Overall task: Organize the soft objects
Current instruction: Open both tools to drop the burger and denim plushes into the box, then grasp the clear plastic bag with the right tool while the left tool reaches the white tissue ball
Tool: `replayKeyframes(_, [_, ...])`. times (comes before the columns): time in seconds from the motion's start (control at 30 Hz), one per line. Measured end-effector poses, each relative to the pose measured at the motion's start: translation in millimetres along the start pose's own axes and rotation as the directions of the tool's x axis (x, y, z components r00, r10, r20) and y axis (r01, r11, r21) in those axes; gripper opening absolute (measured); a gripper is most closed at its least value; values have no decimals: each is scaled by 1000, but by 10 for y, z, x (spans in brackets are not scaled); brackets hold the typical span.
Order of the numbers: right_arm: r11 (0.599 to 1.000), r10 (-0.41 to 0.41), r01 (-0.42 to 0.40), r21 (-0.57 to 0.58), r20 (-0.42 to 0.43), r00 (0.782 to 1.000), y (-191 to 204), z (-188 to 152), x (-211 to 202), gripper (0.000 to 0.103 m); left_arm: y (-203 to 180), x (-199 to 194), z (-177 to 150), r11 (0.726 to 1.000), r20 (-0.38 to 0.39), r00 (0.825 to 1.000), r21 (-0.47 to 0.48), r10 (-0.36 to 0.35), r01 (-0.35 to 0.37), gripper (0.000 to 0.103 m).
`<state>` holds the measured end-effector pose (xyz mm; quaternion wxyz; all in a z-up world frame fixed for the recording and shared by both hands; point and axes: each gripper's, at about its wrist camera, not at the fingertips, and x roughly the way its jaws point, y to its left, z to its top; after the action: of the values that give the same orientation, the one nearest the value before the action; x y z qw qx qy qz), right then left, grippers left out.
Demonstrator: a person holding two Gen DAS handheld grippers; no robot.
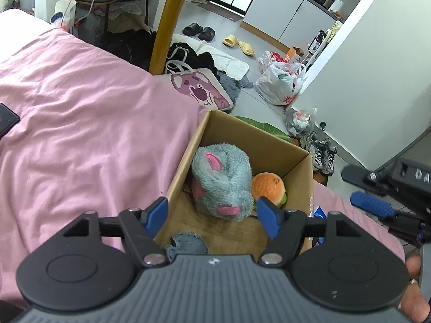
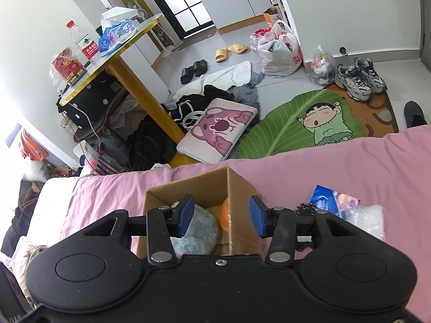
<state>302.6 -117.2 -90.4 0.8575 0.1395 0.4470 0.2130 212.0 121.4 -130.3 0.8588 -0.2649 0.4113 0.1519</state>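
Overhead, from left to right: the pink bed sheet [image 1: 80, 123] lies bare at the left, and beside it stands the cardboard box [image 1: 186, 161], open at the top. I hold my left tool [image 1: 211, 216] over the box's near end, its blue pads spread wide with nothing between them. Directly ahead and below, inside the box, lies the grey plush [image 1: 222, 181], its long axis running away from me; the orange burger toy [image 1: 268, 188] is tucked against its right side, touching it. A small grey fabric piece [image 1: 187, 243] sits on the box floor under my left tool. My right tool [image 2: 222, 216], also open and empty, hovers over the box's right wall. Further right on the bed lie a blue packet [image 2: 323, 197] and a clear wrapper [image 2: 366, 218]; my right tool looks nearer to these.
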Motion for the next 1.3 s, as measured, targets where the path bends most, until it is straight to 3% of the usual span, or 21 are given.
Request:
replayKeyframes(0.27, [1000,-16,16,10,-17,1000,-219,-31,-228,58,-119,-117,-4,999,-11,1000,30,10,-10,81])
replayKeyframes(0.57, [1000,-21,21,4,-5,1000,-478,-35,-539,84,-387,-318,-102,995,-16,1000,96,16,-14,92])
replayKeyframes(0.7, [1000,-17,17,2,2,1000,-604,-29,-661,88,-508,-401,-176,994,-13,1000,112,13,-11,103])
replayKeyframes(0.77, [1000,-14,14,12,7,1000,-691,-35,-726,90,-582,-443,-207,992,-10,1000,125,10,-8,102])
replayKeyframes(1.17, [994,15,-19,110,44,999,-1223,-129,-893,91,-959,-535,-351,988,-20,1000,155,7,-4,102])
replayKeyframes(1.3, [985,18,-24,171,34,999,-1432,-177,-870,86,-1128,-515,-411,982,-22,1000,187,22,-17,102])
